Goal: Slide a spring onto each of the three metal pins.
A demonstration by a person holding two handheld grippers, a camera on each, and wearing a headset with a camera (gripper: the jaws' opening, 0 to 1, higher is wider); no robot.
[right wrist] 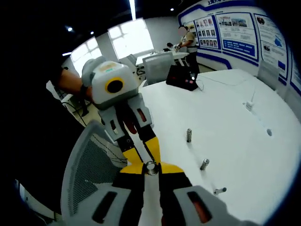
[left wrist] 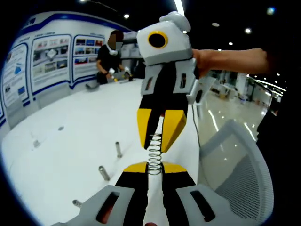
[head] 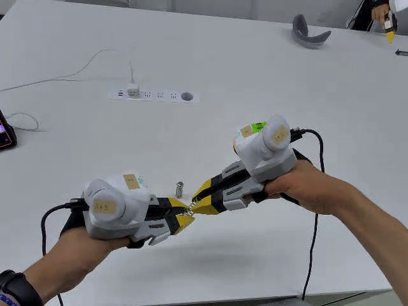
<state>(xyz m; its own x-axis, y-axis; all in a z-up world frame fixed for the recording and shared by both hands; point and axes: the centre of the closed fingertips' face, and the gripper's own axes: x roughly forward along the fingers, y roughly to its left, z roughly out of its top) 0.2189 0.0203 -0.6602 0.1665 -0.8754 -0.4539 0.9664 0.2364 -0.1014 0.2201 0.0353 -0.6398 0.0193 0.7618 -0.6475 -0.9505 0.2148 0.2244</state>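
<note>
A small steel spring (left wrist: 154, 153) spans the gap where the two grippers meet tip to tip above the white table (head: 255, 83). My left gripper (head: 185, 218) comes in from the lower left and is shut on one end of it. My right gripper (head: 199, 202) comes in from the right and is shut on the other end, where the spring (right wrist: 150, 167) shows end-on between its yellow tips. Just behind the tips a short pin (head: 179, 189) stands upright and looks ribbed. Three pins (left wrist: 119, 149) (left wrist: 103, 173) (left wrist: 77, 203) stand in a row on the table.
A power strip (head: 153, 95) with a white plug and cable lies at mid-table. A phone (head: 5, 135) sits at the left edge and a grey band (head: 309, 33) at the far right. A mesh chair back (left wrist: 244, 174) stands beside the table.
</note>
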